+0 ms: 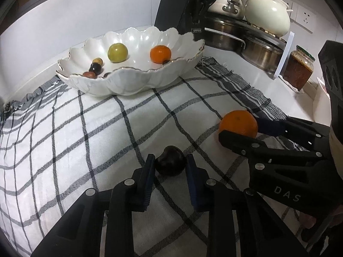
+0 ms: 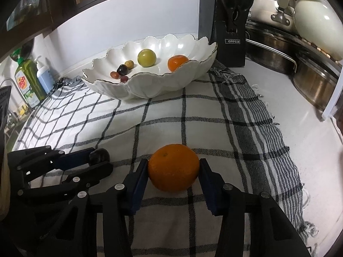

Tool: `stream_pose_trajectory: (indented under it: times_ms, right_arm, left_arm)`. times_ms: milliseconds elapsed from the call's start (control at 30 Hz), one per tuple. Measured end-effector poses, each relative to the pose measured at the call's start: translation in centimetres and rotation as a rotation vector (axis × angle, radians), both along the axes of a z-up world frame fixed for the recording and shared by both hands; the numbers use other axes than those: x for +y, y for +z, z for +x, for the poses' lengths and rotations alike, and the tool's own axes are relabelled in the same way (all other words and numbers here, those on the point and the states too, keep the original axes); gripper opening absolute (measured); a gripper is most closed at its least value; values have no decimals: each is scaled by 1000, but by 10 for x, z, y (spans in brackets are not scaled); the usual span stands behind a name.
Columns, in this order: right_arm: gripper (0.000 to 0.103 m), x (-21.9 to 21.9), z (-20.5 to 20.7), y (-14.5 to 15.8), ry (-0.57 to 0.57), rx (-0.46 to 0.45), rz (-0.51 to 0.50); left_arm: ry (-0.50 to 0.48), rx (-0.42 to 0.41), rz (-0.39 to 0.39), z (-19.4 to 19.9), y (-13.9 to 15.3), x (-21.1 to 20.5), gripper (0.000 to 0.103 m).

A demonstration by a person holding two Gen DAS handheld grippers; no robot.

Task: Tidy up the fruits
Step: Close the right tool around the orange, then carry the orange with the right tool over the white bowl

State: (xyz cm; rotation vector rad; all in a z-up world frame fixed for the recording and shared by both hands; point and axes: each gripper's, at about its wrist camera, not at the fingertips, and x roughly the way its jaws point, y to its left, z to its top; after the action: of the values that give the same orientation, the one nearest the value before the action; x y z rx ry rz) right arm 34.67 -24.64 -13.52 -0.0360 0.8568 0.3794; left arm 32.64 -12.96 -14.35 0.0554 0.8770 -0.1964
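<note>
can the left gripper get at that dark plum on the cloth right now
Probably yes: the left gripper already straddles the plum, jaws open either side, nothing between them.

Left hand-held gripper [image 1: 170, 167] sits low on the checked cloth [image 1: 85, 139], jaws apart around a dark plum [image 1: 170, 163]. Right hand-held gripper [image 1: 239, 126] brackets an orange [image 1: 238, 123]. Beyond, a white scalloped bowl [image 1: 128, 83] holds a tangerine [image 1: 160, 54] and a green fruit [image 1: 117, 52].
</note>
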Motion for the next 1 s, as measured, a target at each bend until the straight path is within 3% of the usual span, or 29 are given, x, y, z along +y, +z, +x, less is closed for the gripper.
stream_pose_trajectory:
  times_ms: [400,1000]
  right_arm:
    - [47,0,-12,17,-6,-43,27]
    - [47,9,-28,75,-2,-175,82]
  left_arm:
    - [28,-61,-14,-10,24,11,28]
    - [62,-211,-42,-23,81,35,28]
